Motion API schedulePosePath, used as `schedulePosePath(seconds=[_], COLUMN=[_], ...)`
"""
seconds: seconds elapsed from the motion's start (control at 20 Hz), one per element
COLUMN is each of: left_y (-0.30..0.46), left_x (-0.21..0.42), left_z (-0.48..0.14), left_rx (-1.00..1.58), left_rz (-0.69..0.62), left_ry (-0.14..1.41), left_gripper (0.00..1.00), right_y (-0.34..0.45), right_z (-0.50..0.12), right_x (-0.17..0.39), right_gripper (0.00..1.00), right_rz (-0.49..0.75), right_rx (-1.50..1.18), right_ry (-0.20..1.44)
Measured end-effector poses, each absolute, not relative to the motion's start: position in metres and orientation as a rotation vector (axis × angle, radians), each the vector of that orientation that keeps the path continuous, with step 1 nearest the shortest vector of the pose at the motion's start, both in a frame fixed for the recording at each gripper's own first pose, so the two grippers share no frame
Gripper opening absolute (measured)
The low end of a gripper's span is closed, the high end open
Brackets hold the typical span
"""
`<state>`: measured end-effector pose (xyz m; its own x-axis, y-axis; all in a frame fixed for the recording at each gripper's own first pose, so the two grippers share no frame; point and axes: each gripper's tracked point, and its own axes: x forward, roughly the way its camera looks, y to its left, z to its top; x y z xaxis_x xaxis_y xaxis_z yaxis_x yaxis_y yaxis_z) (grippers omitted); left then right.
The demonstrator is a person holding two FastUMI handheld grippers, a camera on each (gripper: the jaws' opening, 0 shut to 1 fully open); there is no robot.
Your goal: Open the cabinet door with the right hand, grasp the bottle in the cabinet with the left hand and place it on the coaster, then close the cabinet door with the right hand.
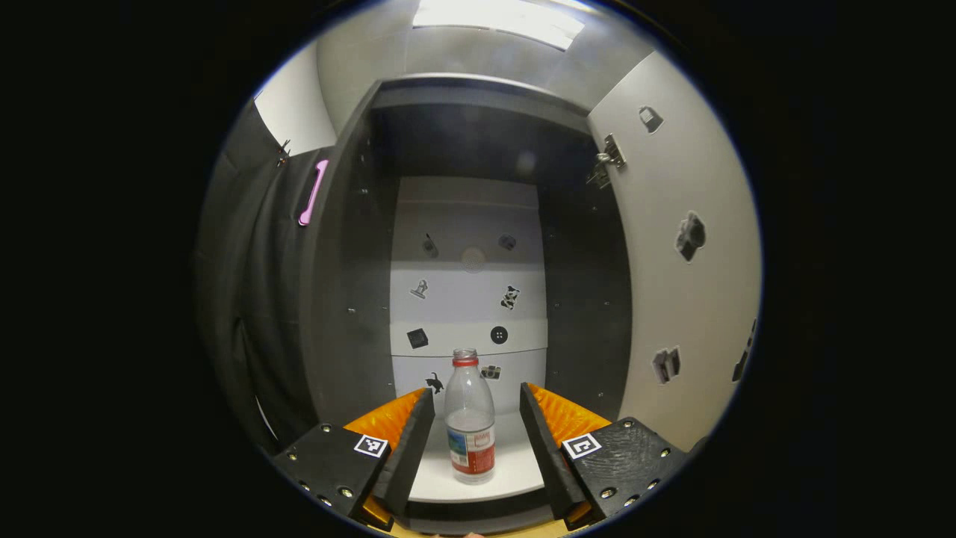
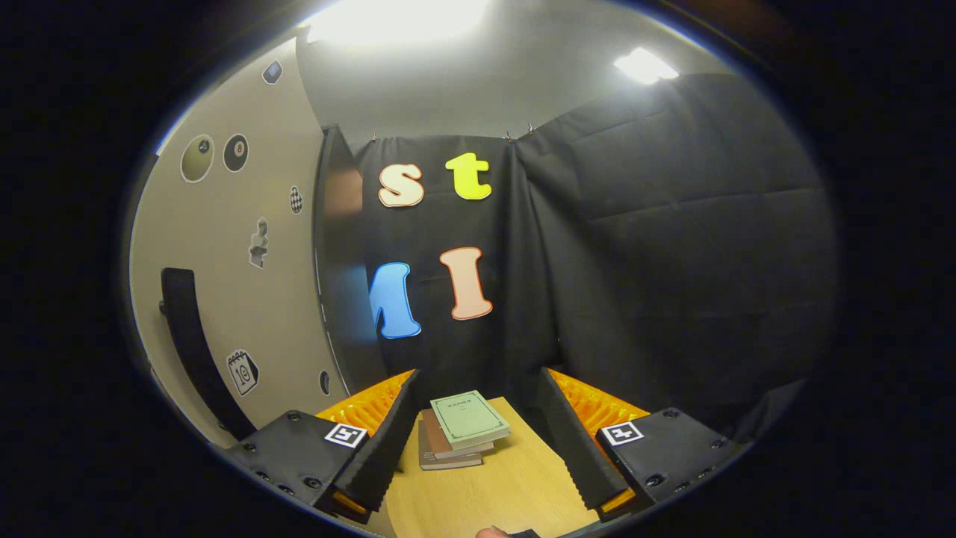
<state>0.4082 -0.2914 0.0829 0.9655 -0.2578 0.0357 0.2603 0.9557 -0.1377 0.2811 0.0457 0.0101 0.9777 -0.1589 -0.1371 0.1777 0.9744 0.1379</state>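
A clear plastic bottle (image 1: 470,418) with a red neck ring and a red label stands upright on the white shelf (image 1: 515,471) inside the open cabinet (image 1: 351,299). My left gripper (image 1: 472,441) is open, its fingers on either side of the bottle with gaps on both sides, not touching it. The cabinet door (image 1: 687,246) stands swung open on the right in the left gripper view. In the right gripper view the door (image 2: 239,299) with its dark handle (image 2: 190,336) is at the left. My right gripper (image 2: 478,448) is open and holds nothing.
A stack of books (image 2: 459,433) lies on the wooden table (image 2: 508,493) ahead of the right gripper. Black cloth hangs behind the table. A pink handle (image 1: 312,193) sits on the cabinet's left neighbour. Stickers dot the cabinet's back panel and door.
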Motion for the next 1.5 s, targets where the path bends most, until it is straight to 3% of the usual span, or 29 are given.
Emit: schedulePosePath(seconds=[0.75,1.1,1.5], left_y=[-0.309,-0.299,-0.273], left_x=[0.481,0.478,0.423], left_z=[0.029,0.032,0.07], left_rx=[-0.128,-0.16,-0.162], left_rz=[-0.281,-0.268,-0.248], left_ry=[0.097,0.084,0.012], left_gripper=[0.67,0.62,0.62], right_y=[0.038,0.041,0.046], right_z=[-0.003,-0.002,0.0], right_x=[0.291,0.283,0.275], right_gripper=[0.98,0.98,0.98], right_rz=[-0.266,-0.247,-0.187], right_rx=[0.146,0.132,0.15], right_ry=[0.156,0.152,0.149])
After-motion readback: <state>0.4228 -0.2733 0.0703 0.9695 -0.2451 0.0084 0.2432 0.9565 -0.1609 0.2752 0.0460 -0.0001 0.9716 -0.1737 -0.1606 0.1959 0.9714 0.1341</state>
